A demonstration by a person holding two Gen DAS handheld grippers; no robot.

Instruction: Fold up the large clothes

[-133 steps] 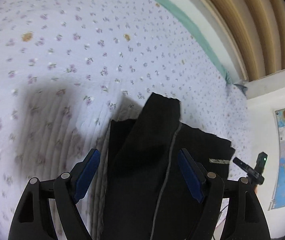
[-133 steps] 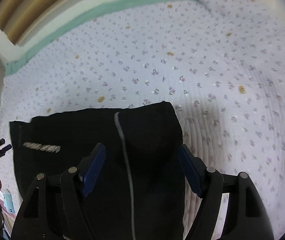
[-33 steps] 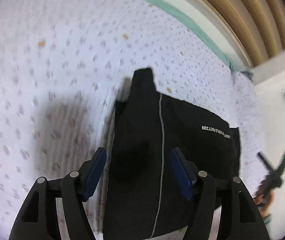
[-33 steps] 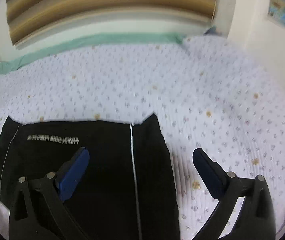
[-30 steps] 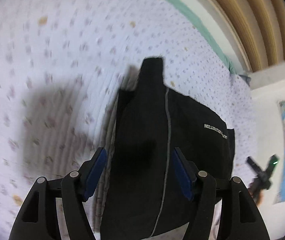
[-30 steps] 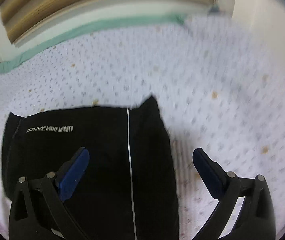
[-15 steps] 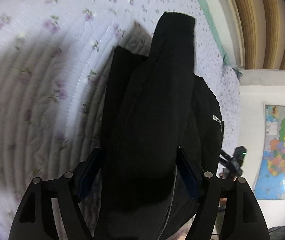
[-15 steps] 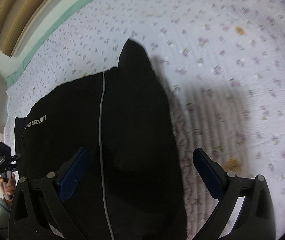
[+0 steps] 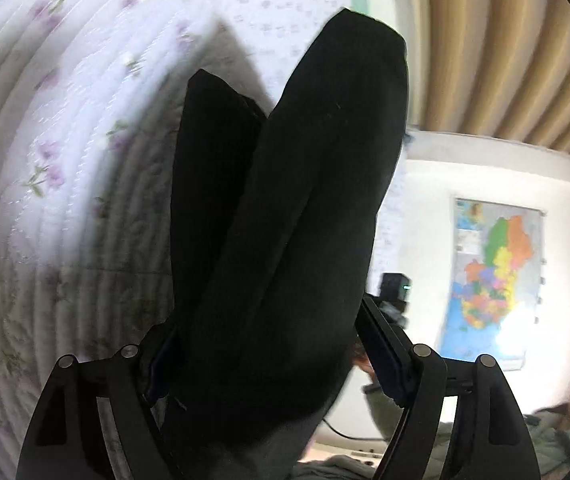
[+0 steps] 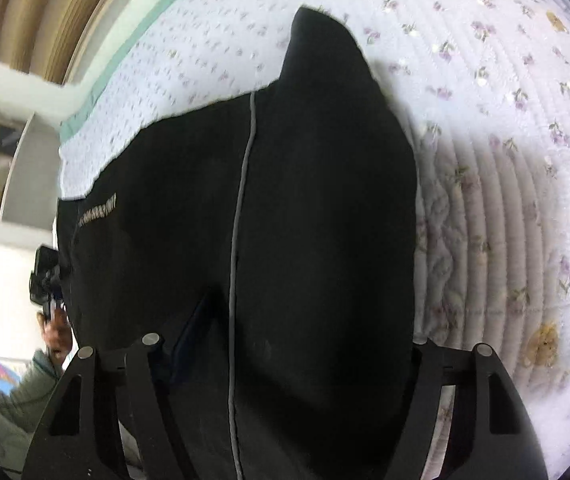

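My left tongs (image 9: 261,356): black garment (image 9: 285,216) fills the whole gap between the two arms, both blue pads nearly buried in cloth, so I read them as clamped on a thick bunch of it. The garment runs up from the tongs toward 12 o'clock, two lobes, the taller one at 1 o'clock, lifted off the bed (image 9: 65,120).

My right tongs (image 10: 293,344): the same black garment (image 10: 285,200) covers the gap; the left blue pad only peeks out at 8 o'clock, the right one is hidden. Cloth is between the arms, but whether they pinch it or just sit under it, I cannot tell.

In the right wrist view a grey stripe (image 10: 241,220) runs down the middle of the cloth, with pale lettering (image 10: 99,210) at 9 o'clock, too blurred to read. The lower hem is cut off at the frame bottom. The garment's peak points to 12 o'clock over the floral quilt (image 10: 505,120).

Open quilt lies from 1 to 4 o'clock in the right view, 9 to 12 in the left. The green bed edge (image 10: 125,52) is at 10 o'clock. A wall map (image 9: 493,280) sits at 3 o'clock in the left view, a shelf (image 10: 17,168) at 9 in the right.
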